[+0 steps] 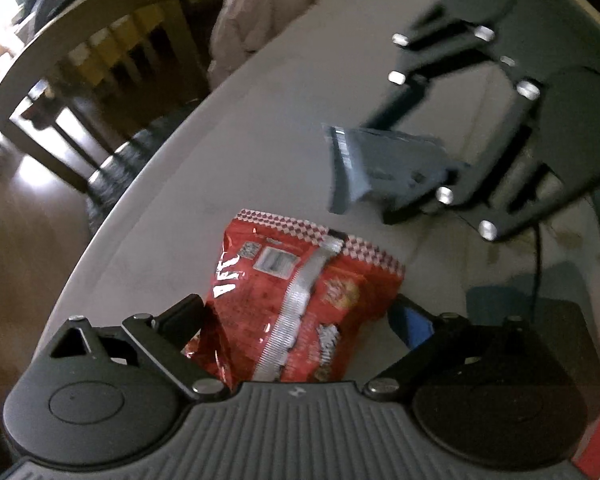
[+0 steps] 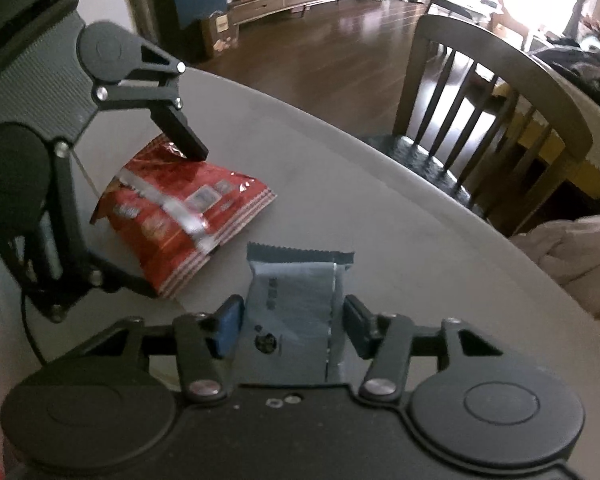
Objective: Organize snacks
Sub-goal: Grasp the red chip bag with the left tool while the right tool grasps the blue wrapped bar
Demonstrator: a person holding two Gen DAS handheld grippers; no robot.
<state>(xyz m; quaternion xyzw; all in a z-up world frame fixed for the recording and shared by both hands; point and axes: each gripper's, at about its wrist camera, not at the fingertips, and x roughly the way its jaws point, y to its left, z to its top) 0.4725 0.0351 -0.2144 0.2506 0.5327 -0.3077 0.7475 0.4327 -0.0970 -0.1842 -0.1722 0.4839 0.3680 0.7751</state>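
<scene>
- Left gripper (image 1: 300, 320): jaws spread wide, straddling the red snack bag (image 1: 300, 304) without pinching it; bag lies flat on the tabletop (image 1: 220, 160), likely lined up for pickup.
- Right gripper (image 2: 294, 320): jaws half-closed, clamping the grey-blue wrapped snack bar (image 2: 296, 300), seemingly held for sorting.

Count, relative to the bench (image 2: 340, 168): 2 snack packs on it, namely 1 red snack bag (image 2: 180, 216) and 1 blue-grey wrapper (image 2: 296, 300) lying just beside the red one, toward the bench middle. 2 tongs over the bench: left tongs (image 1: 300, 320) at the red bag, right tongs (image 2: 292, 320) at the wrapper. 1 wooden chair (image 2: 492, 120) at the bench edge. 1 pale cloth bundle (image 2: 580, 252) past that edge.
</scene>
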